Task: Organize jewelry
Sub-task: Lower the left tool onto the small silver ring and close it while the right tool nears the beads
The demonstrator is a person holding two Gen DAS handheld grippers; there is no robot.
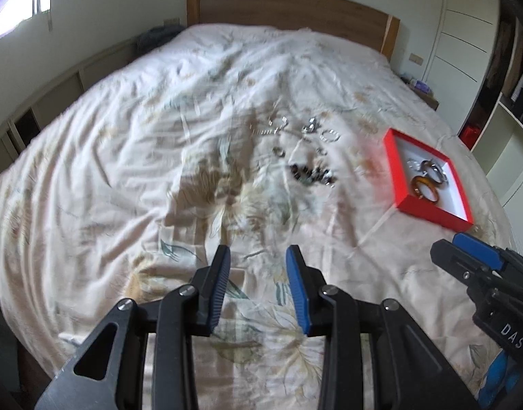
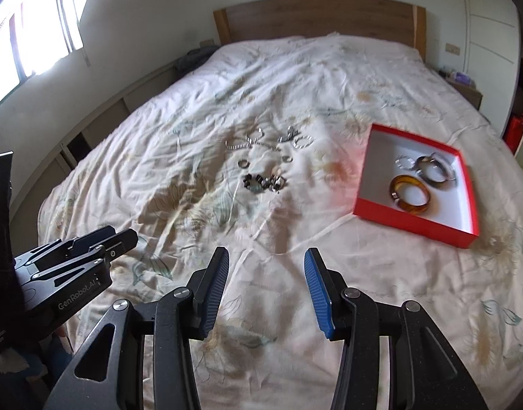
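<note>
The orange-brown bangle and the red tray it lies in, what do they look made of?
Orange-brown bangle: probably resin or amber-like plastic; glossy, translucent, mottled, with a small metal clasp. Red tray: likely cardboard; thin straight matte walls, white inside.

Premises: a bedroom in a private home. A double bed (image 2: 295,205) occupies most of the floor, made up with a crumpled cream cover printed with leaves, and backed by a wooden headboard (image 2: 316,17). A window (image 2: 32,34) on the left wall admits strong daylight. Low built-in cupboards (image 1: 56,92) run beneath it. On the right stand white wardrobe doors (image 1: 466,27), a small bedside table (image 2: 466,89) with oddments on it, and open shelving (image 1: 514,78).
</note>
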